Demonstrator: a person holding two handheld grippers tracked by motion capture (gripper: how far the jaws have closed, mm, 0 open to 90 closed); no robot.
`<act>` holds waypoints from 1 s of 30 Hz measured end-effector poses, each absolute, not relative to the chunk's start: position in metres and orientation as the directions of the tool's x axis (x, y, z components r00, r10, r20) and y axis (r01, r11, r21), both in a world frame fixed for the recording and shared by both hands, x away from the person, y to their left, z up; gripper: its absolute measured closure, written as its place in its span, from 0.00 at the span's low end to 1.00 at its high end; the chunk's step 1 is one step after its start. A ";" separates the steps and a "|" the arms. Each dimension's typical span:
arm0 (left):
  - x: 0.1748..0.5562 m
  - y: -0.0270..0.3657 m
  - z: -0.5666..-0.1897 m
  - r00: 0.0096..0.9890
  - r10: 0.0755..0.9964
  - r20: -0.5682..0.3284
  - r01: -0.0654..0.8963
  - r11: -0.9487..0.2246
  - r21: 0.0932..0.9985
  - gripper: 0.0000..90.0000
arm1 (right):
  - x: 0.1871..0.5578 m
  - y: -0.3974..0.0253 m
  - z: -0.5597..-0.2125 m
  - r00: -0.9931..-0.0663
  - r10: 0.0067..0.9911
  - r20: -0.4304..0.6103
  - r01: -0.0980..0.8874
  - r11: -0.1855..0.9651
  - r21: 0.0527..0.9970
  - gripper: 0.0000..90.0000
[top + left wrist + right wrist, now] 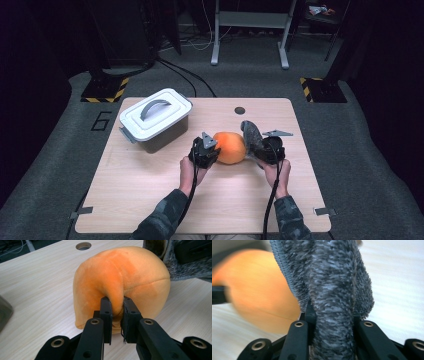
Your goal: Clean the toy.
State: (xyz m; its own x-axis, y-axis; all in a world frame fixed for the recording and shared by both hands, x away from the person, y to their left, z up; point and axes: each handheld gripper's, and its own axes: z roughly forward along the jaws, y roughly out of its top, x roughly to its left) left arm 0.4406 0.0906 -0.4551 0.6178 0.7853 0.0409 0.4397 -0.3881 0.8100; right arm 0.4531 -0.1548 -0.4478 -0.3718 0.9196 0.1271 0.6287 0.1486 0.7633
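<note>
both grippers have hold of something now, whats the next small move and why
Probably draw the two grippers apart a little. The left gripper pinches a fold of the orange plush ball, and the right gripper clamps the grey fuzzy cover beside it, as if peeling it off.

Light falls from overhead onto the table (pixel 150 200), bright and even, while the floor beyond toward twelve o'clock and the sides at nine and three sink into near black. The white box (pixel 155 117) throws a short soft shadow. In the right gripper view the orange plush (pixel 259 295) is blurred (too near for focus), as is the grey fabric's (pixel 332 290) top edge
</note>
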 end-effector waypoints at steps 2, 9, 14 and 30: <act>0.441 0.091 -0.455 0.618 0.785 0.041 0.442 -0.391 0.807 0.89 | 0.452 -0.148 -0.443 -0.405 0.907 0.120 0.620 0.175 0.765 0.79; 0.438 0.090 -0.449 0.637 0.760 0.130 0.381 -0.457 0.804 0.72 | 0.464 -0.141 -0.447 -0.417 0.903 0.099 0.633 0.211 0.745 0.79; 0.441 0.085 -0.450 0.649 0.740 0.180 0.362 -0.507 0.782 0.55 | 0.466 -0.142 -0.448 -0.420 0.903 0.090 0.640 0.225 0.735 0.79; 0.437 0.076 -0.439 0.658 0.748 0.085 0.399 -0.442 0.804 0.88 | 0.451 -0.142 -0.423 -0.438 0.889 0.131 0.598 0.179 0.781 0.79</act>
State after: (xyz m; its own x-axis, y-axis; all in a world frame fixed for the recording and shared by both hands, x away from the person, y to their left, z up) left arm 0.4367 0.0764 -0.4385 0.6579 0.7483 0.0846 0.3989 -0.4415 0.8037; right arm 0.4513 -0.1423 -0.4229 -0.4379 0.8894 0.1311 0.5984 0.1795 0.7808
